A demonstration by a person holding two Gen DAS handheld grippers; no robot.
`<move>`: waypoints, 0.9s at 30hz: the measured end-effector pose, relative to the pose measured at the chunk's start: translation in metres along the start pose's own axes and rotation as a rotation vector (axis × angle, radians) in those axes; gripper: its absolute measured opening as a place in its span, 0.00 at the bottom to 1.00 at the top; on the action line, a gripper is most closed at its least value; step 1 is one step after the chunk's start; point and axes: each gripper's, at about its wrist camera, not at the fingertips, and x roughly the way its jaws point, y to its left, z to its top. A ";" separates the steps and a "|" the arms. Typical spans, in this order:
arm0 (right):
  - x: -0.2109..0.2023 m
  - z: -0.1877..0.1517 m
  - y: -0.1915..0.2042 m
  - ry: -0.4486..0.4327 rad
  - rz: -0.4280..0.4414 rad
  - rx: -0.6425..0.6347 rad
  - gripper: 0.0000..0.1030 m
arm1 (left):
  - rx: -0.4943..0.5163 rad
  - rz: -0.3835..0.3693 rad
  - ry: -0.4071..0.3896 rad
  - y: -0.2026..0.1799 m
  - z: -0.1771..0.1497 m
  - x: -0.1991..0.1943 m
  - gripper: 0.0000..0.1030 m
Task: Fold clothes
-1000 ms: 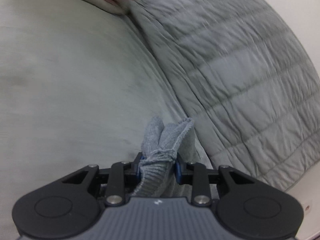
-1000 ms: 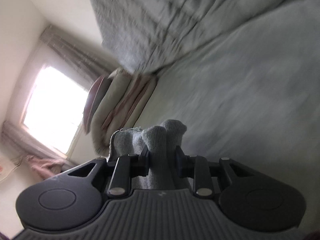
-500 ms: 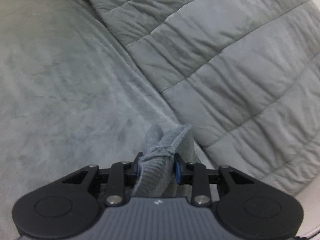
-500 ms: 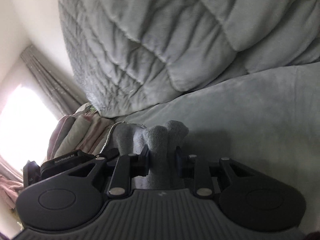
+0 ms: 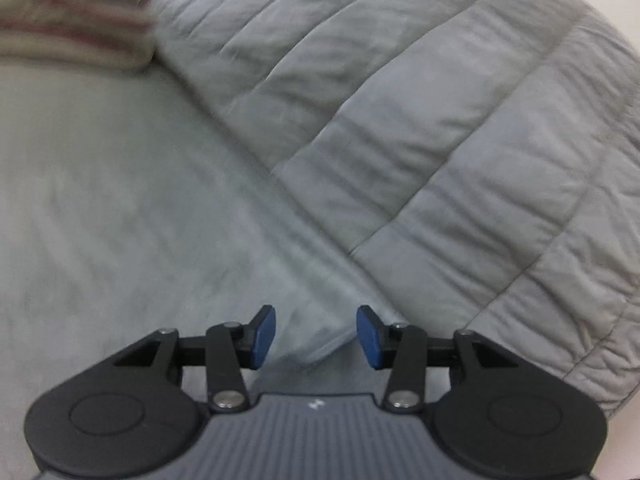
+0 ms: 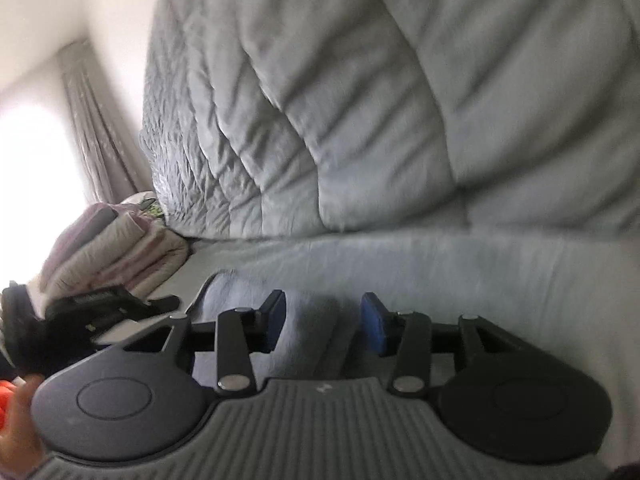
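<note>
Your left gripper has its blue pads apart, and its jaws are opening. A soft grey piece of clothing lies low between the pads, but they do not press on it. It rests on the grey bed sheet, just near the edge of the puffy quilt on the right.

Your right gripper is the same. Its jaws are opening too, and the grey clothing lies flat between the pads with nothing squeezing it. The quilt is piled up on the far side.

I think you are letting go after laying one fold down. How neat that fold is, I cannot tell, because most of the cloth is hidden under the grippers. More folds may be left.

Far to the left sits a stack of pillows, with a window and a curtain behind.

There is a small pale mark on each gripper body, but I can read no words anywhere.
</note>
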 end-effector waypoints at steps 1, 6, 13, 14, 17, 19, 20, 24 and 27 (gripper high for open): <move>-0.002 0.000 0.004 -0.014 -0.014 -0.035 0.45 | 0.019 -0.020 -0.013 -0.006 -0.001 -0.001 0.43; 0.004 -0.009 0.035 -0.041 -0.013 -0.221 0.44 | 0.108 -0.098 0.045 -0.027 -0.016 0.014 0.36; 0.032 -0.023 0.045 0.021 -0.031 -0.310 0.31 | 0.169 -0.063 0.101 -0.024 -0.037 0.042 0.33; 0.036 -0.023 0.043 0.037 -0.039 -0.306 0.30 | 0.154 -0.064 0.091 -0.021 -0.038 0.044 0.32; 0.047 -0.025 0.039 0.075 -0.064 -0.304 0.29 | 0.083 -0.075 0.065 -0.014 -0.037 0.045 0.32; 0.045 -0.026 0.043 0.074 -0.074 -0.324 0.29 | 0.050 -0.082 0.065 -0.014 -0.035 0.038 0.32; 0.040 -0.025 0.046 0.070 -0.073 -0.329 0.29 | 0.043 -0.085 0.066 -0.014 -0.034 0.034 0.32; 0.025 -0.024 0.054 0.062 -0.056 -0.344 0.31 | 0.048 -0.092 0.074 -0.017 -0.032 0.011 0.33; 0.015 -0.024 0.059 0.066 -0.032 -0.352 0.32 | 0.071 -0.092 0.076 -0.015 -0.035 -0.007 0.33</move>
